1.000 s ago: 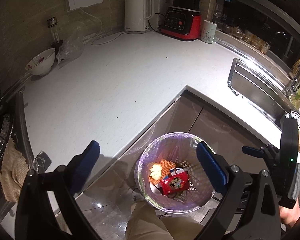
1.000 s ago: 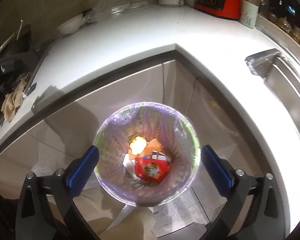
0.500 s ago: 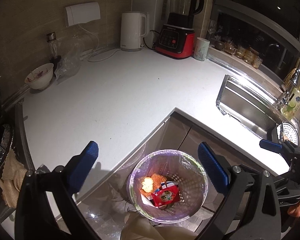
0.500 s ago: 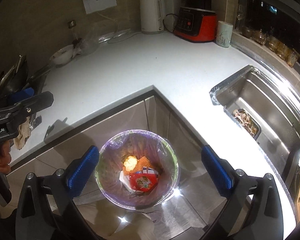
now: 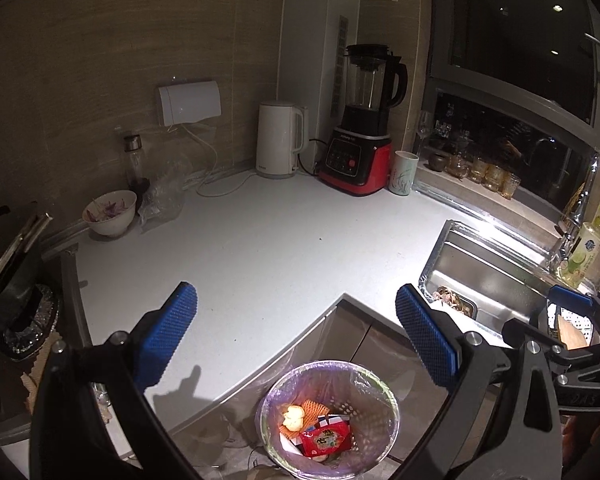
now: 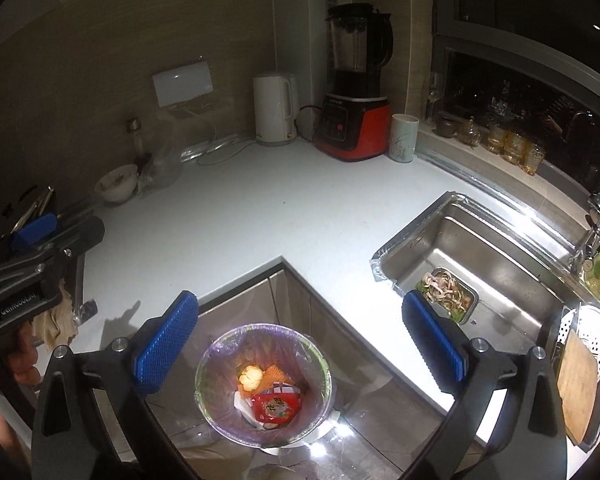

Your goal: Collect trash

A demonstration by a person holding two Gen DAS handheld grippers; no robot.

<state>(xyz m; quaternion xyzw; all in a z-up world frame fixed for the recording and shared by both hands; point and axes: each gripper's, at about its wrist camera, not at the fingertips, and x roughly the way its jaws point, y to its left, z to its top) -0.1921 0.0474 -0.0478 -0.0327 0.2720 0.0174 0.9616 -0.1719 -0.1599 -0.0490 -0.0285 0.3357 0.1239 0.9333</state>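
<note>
1. The trash bin (image 6: 263, 384) stands on the floor in the inner corner of the counter (image 5: 268, 256), lined with a purple bag. Inside lie a red wrapper (image 6: 275, 407), a pale piece of food (image 6: 250, 376) and some orange scraps, all resting near the bottom.

2. The right gripper (image 6: 300, 340) hangs above the bin with its blue pads wide apart and nothing between them. The left gripper (image 5: 296, 332) is the same — jaws apart, empty — above the counter edge.

3. Compared with a second ago, both cameras see much more of the kitchen: the bin looks smaller and lower in both views, and the kettle (image 5: 280, 140), the blender (image 5: 364, 128) and the sink (image 6: 480, 264) are now fully in view. So both grippers have risen away from the bin.

4. My reading: the last piece was already dropped, and the person now looks for more.

5. The counter is almost bare. Possible next targets are the crumpled clear plastic bag (image 5: 162, 196) beside the bowl (image 5: 110, 212), or the peels in the sink tray (image 6: 446, 290) — I cannot tell which.
</note>
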